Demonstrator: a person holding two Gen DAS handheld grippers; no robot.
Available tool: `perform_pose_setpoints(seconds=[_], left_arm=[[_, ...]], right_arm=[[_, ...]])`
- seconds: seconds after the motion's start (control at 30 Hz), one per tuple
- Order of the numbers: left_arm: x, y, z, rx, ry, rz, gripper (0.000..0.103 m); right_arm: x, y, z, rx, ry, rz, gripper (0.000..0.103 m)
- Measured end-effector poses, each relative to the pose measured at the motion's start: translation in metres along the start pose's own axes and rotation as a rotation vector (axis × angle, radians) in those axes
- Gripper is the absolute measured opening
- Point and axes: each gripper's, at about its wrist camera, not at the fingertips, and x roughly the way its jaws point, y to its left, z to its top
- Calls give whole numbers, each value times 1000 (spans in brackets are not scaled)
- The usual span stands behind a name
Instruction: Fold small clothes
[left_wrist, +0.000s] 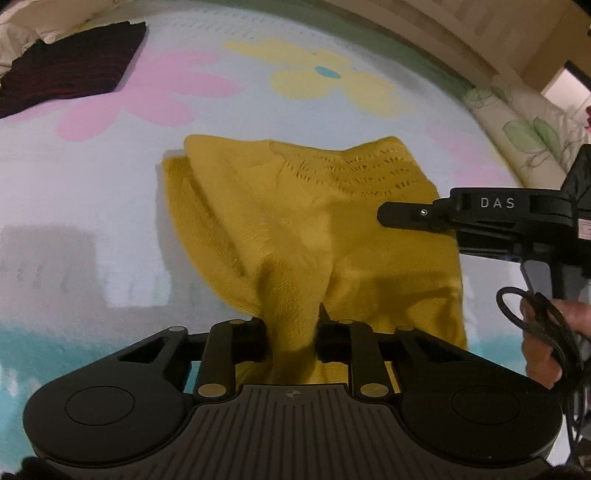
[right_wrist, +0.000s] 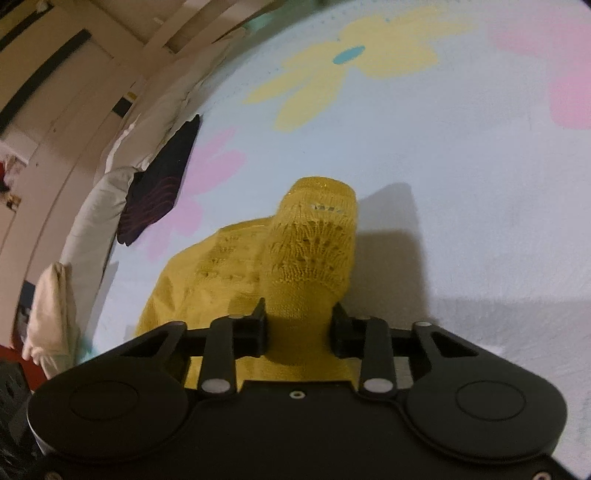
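Flowered bedsheet (left_wrist: 92, 192), pale blue; dark folded garment (left_wrist: 70, 70) upper left. Yellow knit garment (left_wrist: 295, 221) at centre frame, its near edge pinched by left gripper (left_wrist: 291, 332) and right gripper (right_wrist: 299, 328), each clamped on bunched fabric. Step judged: grasp made for a fold; next calls for lifting both corners together and carrying them over.

The left tongs (left_wrist: 291, 332) pinch a bunched fold of the mustard knit garment (left_wrist: 303, 221) at six o'clock; the right tongs (left_wrist: 391, 216) reach in from three o'clock, above the flowered bed cover (left_wrist: 92, 192).
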Motion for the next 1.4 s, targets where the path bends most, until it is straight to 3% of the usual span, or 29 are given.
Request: perform_pose_setpoints(seconds=[0.1,0.33,0.47,0.7,1.1,1.2,1.3,1.4], left_arm=[[-13,-18,-3,73,-43,9,17],[-57,-56,-19,94,-105,-97,17],[-67,-89,-39,159,-132,-112,17],[-65,-116,-81,177,-99,-134,17],[-44,-116,-149,148,70,-59,18],[-44,-116,-152,162,59,-51,19],[-44,-115,-150,177,56,-77,20],[-55,-105,-146,74,46,-122,26]], right_arm=[[-15,10,0,-18,-23,1,38],[-74,29,-4,-41,-83,24,38],[-112,27,-15,-44,-104,1,38],[-156,1,-53,-1,-115,-41,38],[-144,-61,-97,40,9,-185,39],[-141,-71,-98,66,11,-202,45],[-134,-76,-99,83,18,-229,59],[-136,-82,-99,109,15,-214,62]])
